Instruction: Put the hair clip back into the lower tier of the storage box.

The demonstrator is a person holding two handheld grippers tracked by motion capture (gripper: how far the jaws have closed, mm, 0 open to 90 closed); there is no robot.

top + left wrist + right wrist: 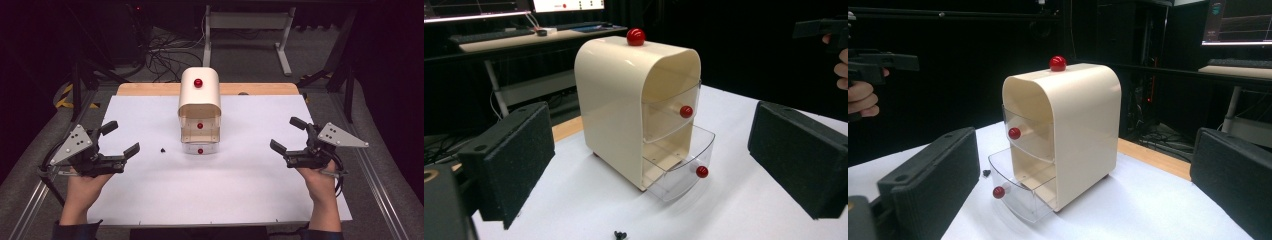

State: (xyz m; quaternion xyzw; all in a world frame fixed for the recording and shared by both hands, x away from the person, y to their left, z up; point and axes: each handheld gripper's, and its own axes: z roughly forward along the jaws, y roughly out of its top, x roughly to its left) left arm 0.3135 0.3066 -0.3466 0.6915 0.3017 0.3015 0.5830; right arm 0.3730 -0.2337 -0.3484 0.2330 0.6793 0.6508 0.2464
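1. We find the cream drawer cabinet [199, 102] near the middle of the table's [250, 200] far edge, its lower clear drawer [684, 165] pulled out and its upper drawer [669, 112] pushed in.
2. The left gripper [120, 137] hovers near the left edge, jaws spread, grasping nothing.
3. The right gripper [289, 135] hovers near the right edge, likewise released.
4. A small black object [163, 149] lies just left of the cabinet.
5. We can read no brand, label or writing.

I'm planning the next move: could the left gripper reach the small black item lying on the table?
Probably yes: the left gripper is open, and bare white table lies between it and the small black item, beside the open lower drawer.
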